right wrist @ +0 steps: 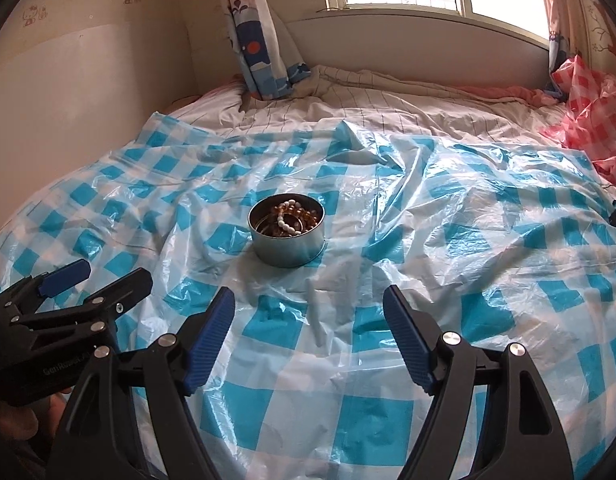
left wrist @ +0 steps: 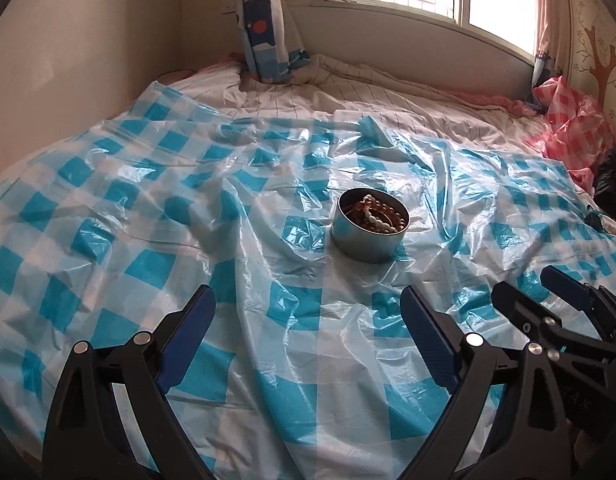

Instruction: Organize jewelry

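Here, line by line:

Setting: bed under a window, spread with a crinkled blue-and-white checked plastic sheet (left wrist: 196, 208).
Tin: small round metal tin (left wrist: 363, 246), lidless, upright on the sheet, a little past the middle of the bed; seen again from the right wrist (right wrist: 286, 250).
Jewelry: white bead bracelet (left wrist: 377, 220) curled inside the tin, on top of amber-brown beads (left wrist: 395, 216); same white loop (right wrist: 288, 222) over brown beads (right wrist: 304, 212) from the other side; all inside the rim, none on the sheet.
Left gripper: low over the near part of the sheet (left wrist: 308, 312), jaws wide apart, blue pads facing inward, nothing between them; tin ahead and slightly right of the gap, well apart from the fingertips.
Left gripper from the right wrist: at the lower left edge (right wrist: 104, 276), side on, fingers spread.
Right gripper: also low over the near sheet (right wrist: 308, 308), jaws wide apart, empty; tin ahead and just left of the gap, not touching.
Right gripper from the left wrist: at the right edge (left wrist: 527, 288), jaws apart.
Spacing: grippers side by side, near each other, both short of the tin.
Bedding: pale striped sheet (left wrist: 347, 96) beyond the plastic.
Curtain: patterned with blue and red shapes (left wrist: 260, 32), hanging left of the window.
Far right: crumpled pink checked plastic (left wrist: 571, 128) by the wall.
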The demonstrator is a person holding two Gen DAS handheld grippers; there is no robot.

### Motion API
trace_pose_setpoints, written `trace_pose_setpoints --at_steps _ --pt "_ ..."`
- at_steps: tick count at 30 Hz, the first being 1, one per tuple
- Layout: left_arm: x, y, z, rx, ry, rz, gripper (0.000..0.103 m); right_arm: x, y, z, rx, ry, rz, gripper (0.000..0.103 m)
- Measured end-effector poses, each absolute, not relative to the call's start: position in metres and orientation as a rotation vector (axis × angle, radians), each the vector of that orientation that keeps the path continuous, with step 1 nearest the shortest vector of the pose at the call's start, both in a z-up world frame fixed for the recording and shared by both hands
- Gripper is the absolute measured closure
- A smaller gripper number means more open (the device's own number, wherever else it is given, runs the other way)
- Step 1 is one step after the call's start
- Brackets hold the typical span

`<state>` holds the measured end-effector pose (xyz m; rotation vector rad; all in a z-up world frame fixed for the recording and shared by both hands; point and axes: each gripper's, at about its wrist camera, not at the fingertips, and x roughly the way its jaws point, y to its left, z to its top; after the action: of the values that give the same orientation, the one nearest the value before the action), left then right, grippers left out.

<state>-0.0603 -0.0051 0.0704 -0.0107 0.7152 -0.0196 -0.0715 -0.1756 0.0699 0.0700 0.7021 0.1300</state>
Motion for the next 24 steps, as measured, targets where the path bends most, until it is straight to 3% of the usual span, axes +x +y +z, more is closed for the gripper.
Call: trace_pose_setpoints --at_steps 24 --pt "-0.064 -0.002 0.068 -0.03 0.738 -0.02 0.013 -0.081 -0.183 0.073 0.089 0.702 0.136 0.024"
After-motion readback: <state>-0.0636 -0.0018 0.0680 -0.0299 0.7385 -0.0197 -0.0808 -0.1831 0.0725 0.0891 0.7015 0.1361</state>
